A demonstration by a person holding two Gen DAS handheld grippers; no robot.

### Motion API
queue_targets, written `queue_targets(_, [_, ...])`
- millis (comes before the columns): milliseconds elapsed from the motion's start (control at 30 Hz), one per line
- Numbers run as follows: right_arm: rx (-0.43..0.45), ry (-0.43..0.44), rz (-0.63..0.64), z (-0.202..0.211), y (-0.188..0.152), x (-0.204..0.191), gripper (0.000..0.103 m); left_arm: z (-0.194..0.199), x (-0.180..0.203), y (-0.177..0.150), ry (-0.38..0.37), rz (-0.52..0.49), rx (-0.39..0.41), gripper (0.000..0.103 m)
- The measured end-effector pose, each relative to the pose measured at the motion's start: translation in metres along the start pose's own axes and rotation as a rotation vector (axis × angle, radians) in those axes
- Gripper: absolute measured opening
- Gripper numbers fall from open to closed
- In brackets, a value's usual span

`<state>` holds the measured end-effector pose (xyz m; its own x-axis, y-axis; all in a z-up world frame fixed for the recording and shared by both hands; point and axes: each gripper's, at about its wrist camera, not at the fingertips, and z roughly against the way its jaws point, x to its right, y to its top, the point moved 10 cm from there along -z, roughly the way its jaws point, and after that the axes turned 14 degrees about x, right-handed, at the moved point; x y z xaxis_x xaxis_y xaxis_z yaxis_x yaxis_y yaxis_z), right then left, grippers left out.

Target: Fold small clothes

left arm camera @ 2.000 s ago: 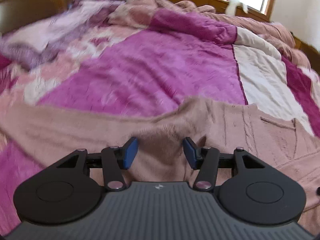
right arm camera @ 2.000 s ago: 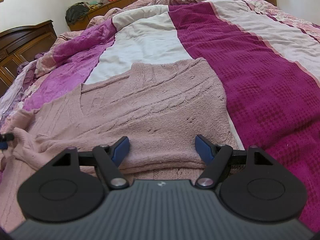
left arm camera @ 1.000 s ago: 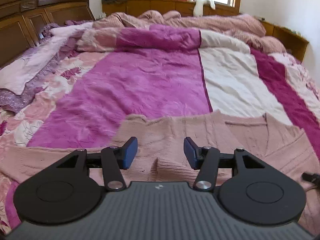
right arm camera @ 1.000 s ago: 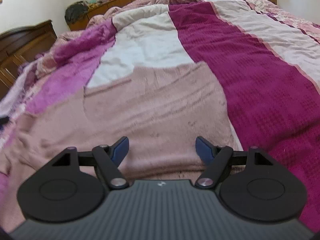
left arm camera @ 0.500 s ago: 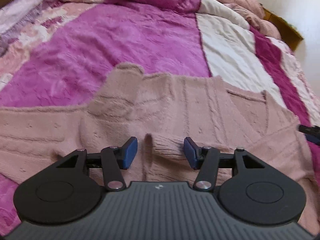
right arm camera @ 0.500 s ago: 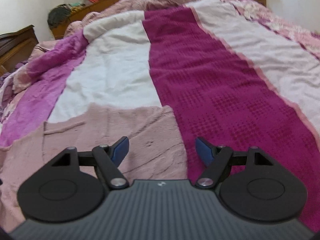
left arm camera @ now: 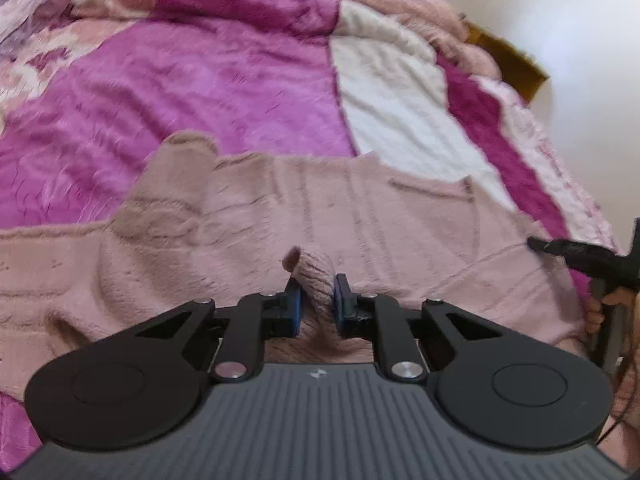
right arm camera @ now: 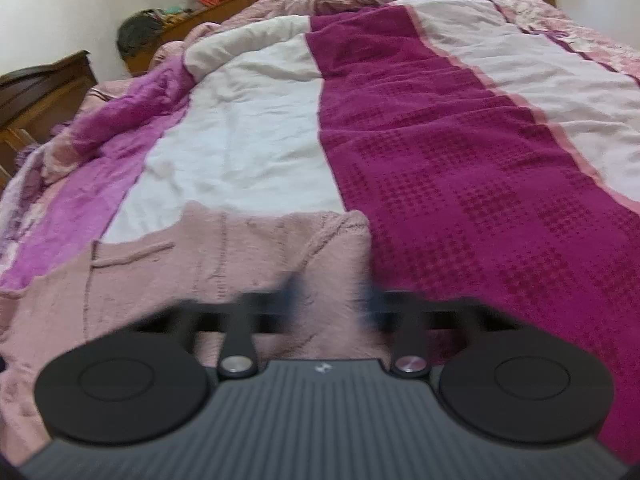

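- Pinching a bunched fold of the pink knit sweater (left arm camera: pixel 360 220), the left gripper (left arm camera: pixel 314 300) has its two blue-padded fingers (left arm camera: pixel 294 304) drawn close together, with the ribbed hem fabric squeezed between them and a small tuft poking up just beyond the tips.
- That sweater lies spread flat across the bed's quilt (left arm camera: pixel 200 80), its body stretching away from the left gripper and one sleeve running off to the left edge of the left wrist view.
- At the far right of the same view, the right gripper (left arm camera: pixel 576 256) shows as a dark finger reaching in, its tip touching the sweater's right edge.
- From the right wrist view, the sweater (right arm camera: pixel 224 264) sits under and ahead of the right gripper (right arm camera: pixel 332 300), its right side edge meeting the dark magenta stripe of the quilt (right arm camera: pixel 460 184).
- Motion blur smears the right gripper's fingers (right arm camera: pixel 294 292); a strip of the sweater's edge lies between them, but I cannot tell whether they are parted or clamped on it.
- A wooden headboard (right arm camera: pixel 36 92) stands at the far left beyond the bedding.
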<state>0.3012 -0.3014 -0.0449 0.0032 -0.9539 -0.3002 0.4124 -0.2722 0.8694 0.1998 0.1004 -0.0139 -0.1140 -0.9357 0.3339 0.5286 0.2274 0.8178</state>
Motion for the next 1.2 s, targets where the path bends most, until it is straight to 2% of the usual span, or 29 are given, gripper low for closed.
queue_targets(100, [0.101,0.009,0.003,0.011,0.01,0.0,0.018,0.015,0.013,0.019,-0.017,-0.045,0.092,0.015])
queue_targets(167, [0.144,-0.021,-0.028,0.014,0.014,0.006,0.018,0.025,0.018,0.034,-0.007,-0.061,0.163,0.015])
queue_targets(233, [0.168,-0.065,-0.044,0.013,0.015,0.014,0.018,0.026,0.015,0.042,0.051,-0.107,0.207,0.015])
queue_targets(267, [0.166,-0.078,-0.047,0.011,0.013,0.017,0.018,0.021,0.011,0.042,0.083,-0.122,0.199,0.015])
queue_targets(400, [0.119,-0.099,-0.039,-0.001,0.002,0.02,0.02,-0.019,-0.011,0.012,0.177,-0.128,0.034,0.016])
queue_targets(433, [0.115,-0.102,-0.039,-0.001,0.003,0.021,0.022,-0.026,-0.017,0.004,0.208,-0.128,0.001,0.019])
queue_targets(467, [0.108,-0.102,-0.037,-0.002,0.003,0.021,0.023,-0.03,-0.02,0.001,0.221,-0.121,-0.005,0.026])
queue_targets(567, [0.086,-0.104,-0.011,-0.002,0.003,0.021,0.028,-0.032,-0.026,0.006,0.233,-0.066,0.003,0.035])
queue_targets(633, [0.075,-0.109,-0.016,0.001,0.005,0.021,0.035,-0.027,-0.028,0.014,0.226,-0.027,0.012,0.042])
queue_targets(767, [0.065,-0.128,-0.027,0.014,0.01,0.02,0.039,-0.008,-0.027,0.028,0.217,-0.028,0.047,0.057])
queue_targets(900, [0.075,-0.123,-0.003,0.033,0.019,0.013,0.04,0.016,-0.026,0.027,0.189,-0.029,0.044,0.06])
queue_targets(1033, [0.065,-0.087,0.017,0.054,0.022,-0.005,0.04,0.021,-0.018,0.01,0.142,-0.04,0.018,0.06])
queue_targets(1100, [0.06,-0.055,0.031,0.064,0.019,-0.017,0.042,0.018,-0.018,0.003,0.167,-0.068,0.01,0.06])
queue_targets(1200, [0.047,-0.008,0.051,0.076,0.009,-0.032,0.052,0.01,-0.023,-0.008,0.201,-0.067,-0.011,0.059])
